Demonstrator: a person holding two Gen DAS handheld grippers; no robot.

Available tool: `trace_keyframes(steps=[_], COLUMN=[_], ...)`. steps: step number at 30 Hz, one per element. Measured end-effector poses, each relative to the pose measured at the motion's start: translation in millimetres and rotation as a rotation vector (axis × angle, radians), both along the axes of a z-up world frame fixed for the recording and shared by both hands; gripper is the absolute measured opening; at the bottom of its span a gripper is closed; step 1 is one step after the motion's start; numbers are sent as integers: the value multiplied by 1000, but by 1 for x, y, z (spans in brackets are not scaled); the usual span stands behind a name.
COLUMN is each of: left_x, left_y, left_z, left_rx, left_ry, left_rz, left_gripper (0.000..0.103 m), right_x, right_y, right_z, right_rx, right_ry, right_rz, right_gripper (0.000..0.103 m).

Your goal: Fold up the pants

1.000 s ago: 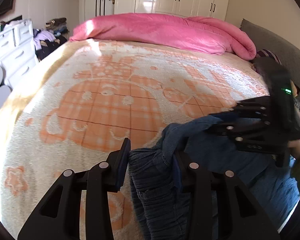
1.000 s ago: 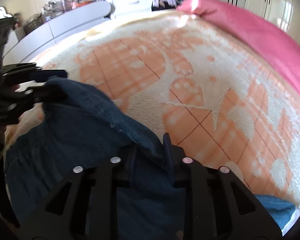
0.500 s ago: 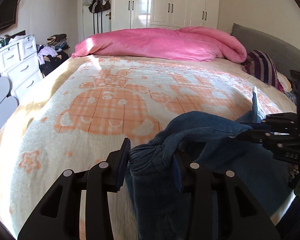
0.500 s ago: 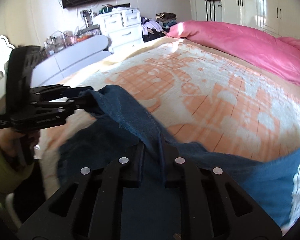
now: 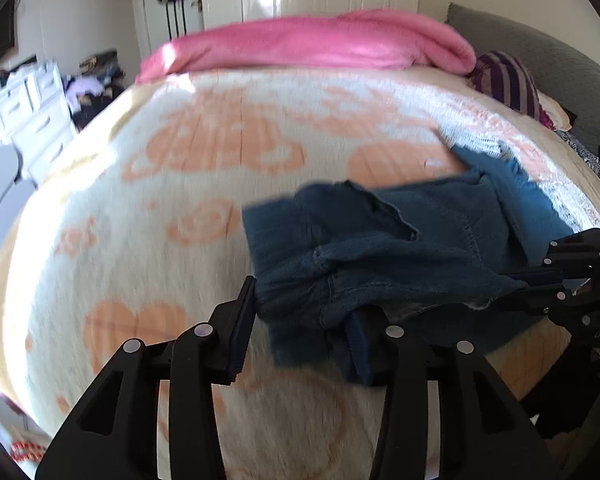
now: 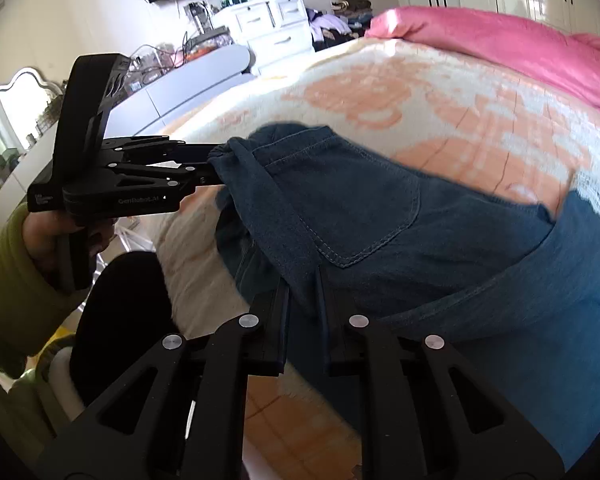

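Dark blue denim pants (image 5: 400, 248) lie spread over the near right part of the bed's orange-and-cream blanket (image 5: 204, 168). My left gripper (image 5: 300, 320) is shut on a bunched corner of the waistband, with cloth between its fingers. In the right wrist view the pants (image 6: 380, 216) show a back pocket. My right gripper (image 6: 304, 292) is shut on a fold of the waistband. The left gripper (image 6: 214, 166) shows there at the left, pinching the other waistband corner. The right gripper (image 5: 516, 284) shows at the right edge of the left wrist view.
A pink duvet (image 5: 320, 40) lies across the far end of the bed. A striped pillow (image 5: 508, 80) and grey headboard (image 5: 548, 60) are at the right. White drawers (image 6: 276, 28) and a lilac bench (image 6: 192, 80) stand beside the bed.
Both grippers have swung the pants down and forward, from hanging bunched to spread across the blanket. Both views are blurred by motion.
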State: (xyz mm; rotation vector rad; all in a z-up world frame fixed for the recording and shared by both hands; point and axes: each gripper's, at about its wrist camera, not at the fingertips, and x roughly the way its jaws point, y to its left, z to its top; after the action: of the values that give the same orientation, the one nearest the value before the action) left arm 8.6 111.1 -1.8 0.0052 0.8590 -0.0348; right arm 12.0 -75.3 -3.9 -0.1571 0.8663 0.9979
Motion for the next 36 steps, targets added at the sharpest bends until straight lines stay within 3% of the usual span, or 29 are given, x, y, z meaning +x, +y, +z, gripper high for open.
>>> trace_keyframes(steps=[7,10,13,17,20,23,27,31,34,36], left_x=[-18,-28,-39,-38,-18,0,1,1,0,-1], left_y=[16,22,22,11,-14,-22,-21,-22,-21,-19], left_z=[0,5,20,40,29,1,-13,-15,-16,-14], left_rx=[-88,-102,-104,-175,-153,-114,-131,-114,-128,-143], left_ry=[39,44,9,-57,-46,29,38,37,31,21], left_rz=[25,33,53,14,-54,-36,-34,-38,-35,-34], left_gripper=[41,41,40,40,40,40,40,40,40,40], right_x=[-17,-21,-24,-25,-29,-32,-24,-8,1,4], right_y=[4,10,11,8,5,-5,-17,-6,5,1], right_z=[2,-11,-22,-25,-18,1,18,-2,-31,-34], right_rx=[-5,-65,-90,-75,-66,-42,0,-44,-138,-106], right_ry=[1,10,45,63,65,27,-26,21,84,102], right_rz=[38,51,55,54,63,51,-23,-63,-85,-92], right_gripper=[7,7,7,10,18,19,39,39,40,41])
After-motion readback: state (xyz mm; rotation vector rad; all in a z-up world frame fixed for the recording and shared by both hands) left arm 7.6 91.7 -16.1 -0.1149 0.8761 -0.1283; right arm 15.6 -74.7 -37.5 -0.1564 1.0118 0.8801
